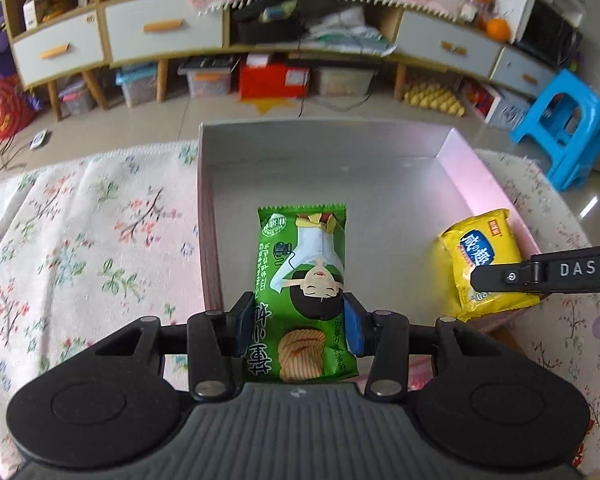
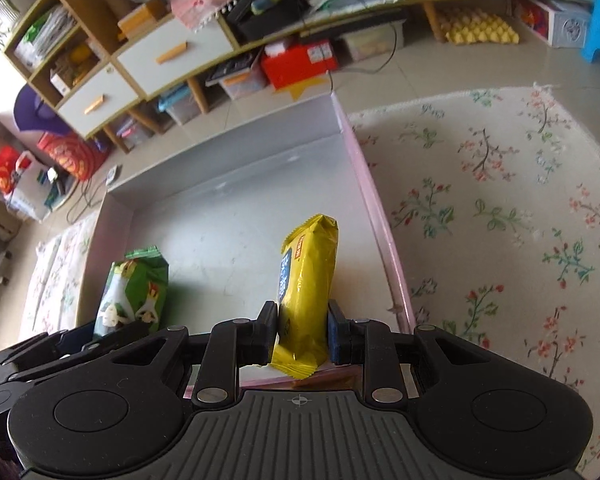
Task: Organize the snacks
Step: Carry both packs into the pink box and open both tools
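1. Over the near edge of the pink box, the left gripper has its fingers pinched on the green snack pack, gripping the lower half; the pack points into the box.
2. The right gripper is clamped on the yellow snack pack, held edge-up by the box's right wall.
3. Both packs look light, puffy and crinkly, with slick film and likely fragile contents, so grip mid-body and gently.
4. Box floor otherwise bare; floral cloth underneath.
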A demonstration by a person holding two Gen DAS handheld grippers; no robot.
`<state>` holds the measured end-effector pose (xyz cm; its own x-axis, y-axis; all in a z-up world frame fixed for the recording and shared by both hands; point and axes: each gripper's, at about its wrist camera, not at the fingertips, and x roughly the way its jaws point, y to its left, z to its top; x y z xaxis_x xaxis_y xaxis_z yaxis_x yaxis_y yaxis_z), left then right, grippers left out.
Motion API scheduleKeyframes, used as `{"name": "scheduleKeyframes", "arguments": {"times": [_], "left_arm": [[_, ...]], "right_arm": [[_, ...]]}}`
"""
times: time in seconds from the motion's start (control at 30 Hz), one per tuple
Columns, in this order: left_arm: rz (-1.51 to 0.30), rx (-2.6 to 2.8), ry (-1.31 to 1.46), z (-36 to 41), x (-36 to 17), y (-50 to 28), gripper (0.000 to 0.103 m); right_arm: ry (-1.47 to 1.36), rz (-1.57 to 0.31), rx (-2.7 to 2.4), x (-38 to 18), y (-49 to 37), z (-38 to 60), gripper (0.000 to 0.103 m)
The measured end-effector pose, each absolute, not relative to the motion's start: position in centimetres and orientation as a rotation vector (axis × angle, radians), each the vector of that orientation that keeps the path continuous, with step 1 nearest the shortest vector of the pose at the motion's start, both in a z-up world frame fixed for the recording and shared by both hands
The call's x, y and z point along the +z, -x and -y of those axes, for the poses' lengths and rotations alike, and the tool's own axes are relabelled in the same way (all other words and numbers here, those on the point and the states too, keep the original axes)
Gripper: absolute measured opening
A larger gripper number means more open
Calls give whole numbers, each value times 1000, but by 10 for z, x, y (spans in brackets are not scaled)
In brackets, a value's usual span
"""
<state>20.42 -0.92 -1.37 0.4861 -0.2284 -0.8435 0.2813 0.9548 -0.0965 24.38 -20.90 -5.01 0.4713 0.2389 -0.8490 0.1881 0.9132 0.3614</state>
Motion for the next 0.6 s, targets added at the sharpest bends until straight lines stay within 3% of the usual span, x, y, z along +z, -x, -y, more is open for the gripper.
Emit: {"name": "scheduleKeyframes", "arguments": {"times": [0.3,0.33,0.4,0.57,0.6], "left_arm": [[-1002,-296,-59,7,-15,-201,46],[-988,-303,-59,6,-13,-198,52],[-965,-328,-57,7,-8,-194,63],[-920,-347,-63,6,10,-173,82],[-914,-345,-60,5,13,-170,87]], "right_arm": [[-470,-1085,53,-47,-239,213,29],[-469,-1085,53,-44,-238,213,32],[-466,-1071,55,-36,-232,213,50],[-455,-1040,43,-16,-215,214,61],[-457,-1039,37,-12,-211,214,70]]}}
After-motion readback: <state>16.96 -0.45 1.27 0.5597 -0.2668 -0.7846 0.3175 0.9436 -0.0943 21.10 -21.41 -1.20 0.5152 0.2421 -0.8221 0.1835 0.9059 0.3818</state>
